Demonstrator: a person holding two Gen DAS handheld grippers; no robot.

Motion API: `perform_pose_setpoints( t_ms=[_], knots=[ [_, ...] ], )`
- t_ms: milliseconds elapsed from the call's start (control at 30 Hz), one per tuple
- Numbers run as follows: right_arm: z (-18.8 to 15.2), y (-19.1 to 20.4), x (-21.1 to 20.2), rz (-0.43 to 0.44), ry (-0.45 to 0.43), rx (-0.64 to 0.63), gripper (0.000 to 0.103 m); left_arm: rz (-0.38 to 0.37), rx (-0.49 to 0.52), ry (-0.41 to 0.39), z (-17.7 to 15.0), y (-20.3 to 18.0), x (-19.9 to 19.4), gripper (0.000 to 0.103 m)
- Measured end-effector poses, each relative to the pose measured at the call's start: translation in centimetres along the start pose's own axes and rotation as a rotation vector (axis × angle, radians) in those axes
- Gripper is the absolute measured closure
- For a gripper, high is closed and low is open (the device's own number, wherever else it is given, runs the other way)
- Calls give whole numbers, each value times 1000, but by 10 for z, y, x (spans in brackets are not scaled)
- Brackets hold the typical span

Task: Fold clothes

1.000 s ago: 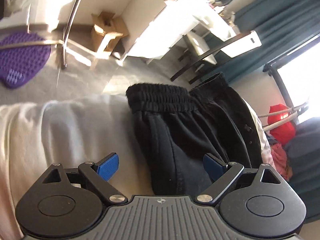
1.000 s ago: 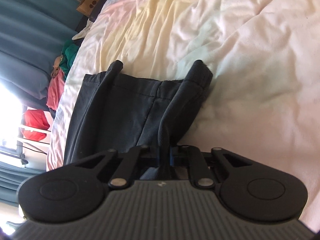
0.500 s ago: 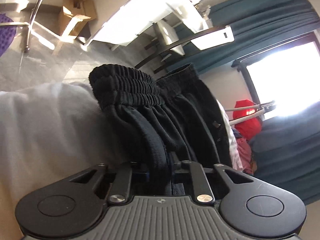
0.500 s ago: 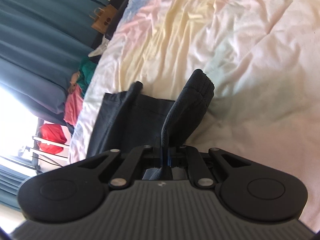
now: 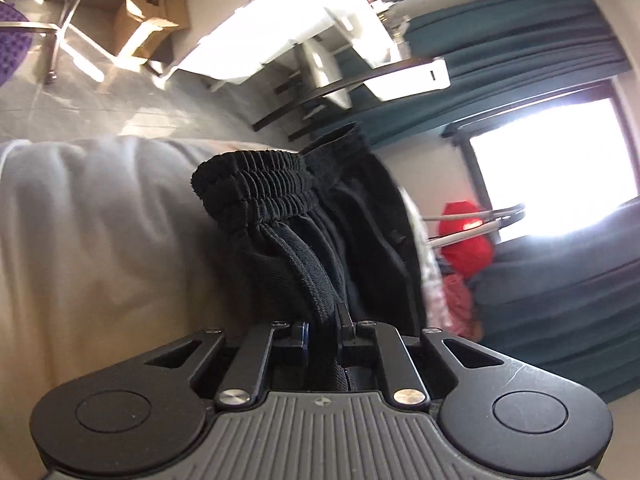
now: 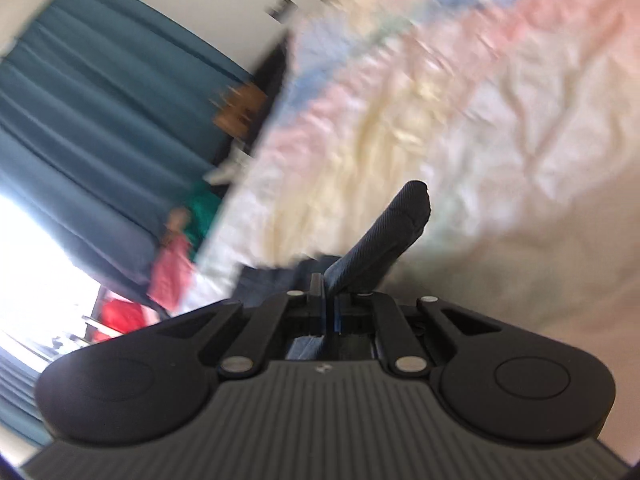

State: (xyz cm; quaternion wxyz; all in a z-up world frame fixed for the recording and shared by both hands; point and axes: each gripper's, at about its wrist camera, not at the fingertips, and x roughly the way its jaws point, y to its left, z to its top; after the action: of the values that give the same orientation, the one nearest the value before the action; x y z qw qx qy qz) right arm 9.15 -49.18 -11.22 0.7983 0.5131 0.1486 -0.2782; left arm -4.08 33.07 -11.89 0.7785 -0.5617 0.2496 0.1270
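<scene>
Black trousers [image 5: 296, 240] with a ribbed elastic waistband lie on the bed. In the left wrist view my left gripper [image 5: 324, 326] is shut on a bunched fold of cloth just below the waistband, which stands lifted off the sheet. The right wrist view is blurred; there my right gripper [image 6: 328, 300] is shut on the trousers [image 6: 384, 236] at the hem end. One dark leg end sticks up past the jaws over the pastel sheet. The stretch of trousers between the two grips is hidden.
The bed [image 5: 100, 232] carries a pale sheet with pink, yellow and blue bands [image 6: 440, 92]. Teal curtains [image 5: 500, 64] and a bright window stand beyond. Red clothing [image 5: 466, 240] hangs on a rack. Cardboard boxes [image 5: 144, 16] sit on the floor.
My left gripper went from open over the trousers to shut on the cloth near the waistband and lifted it. My right gripper, shut on the hem end throughout, rose and tilted upward.
</scene>
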Motion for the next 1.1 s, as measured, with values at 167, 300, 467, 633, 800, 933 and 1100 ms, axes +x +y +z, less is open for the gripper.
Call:
perform_pose_setpoints(
  t_ms=[167, 300, 467, 633, 800, 933, 1100],
  knots=[
    [0, -25, 15, -53, 105, 58, 96, 5, -92, 19, 9, 14, 7, 71],
    [-5, -27, 17, -72, 127, 63, 94, -33, -174, 68, 14, 29, 17, 44],
    [-12, -37, 21, -44, 177, 113, 92, -62, -246, 106, 18, 45, 30, 47],
    [-22, -50, 31, -32, 264, 182, 87, -39, -237, 88, 15, 40, 37, 57],
    [-21, -39, 22, 15, 218, 79, 95, -14, -154, 81, 14, 24, 46, 85],
    [-17, -21, -1, 130, 122, 38, 95, -57, -112, 32, 14, 14, 33, 95],
    [-9, 5, -22, 187, 74, -10, 95, -162, -32, -56, 19, -17, 7, 96]
  ],
)
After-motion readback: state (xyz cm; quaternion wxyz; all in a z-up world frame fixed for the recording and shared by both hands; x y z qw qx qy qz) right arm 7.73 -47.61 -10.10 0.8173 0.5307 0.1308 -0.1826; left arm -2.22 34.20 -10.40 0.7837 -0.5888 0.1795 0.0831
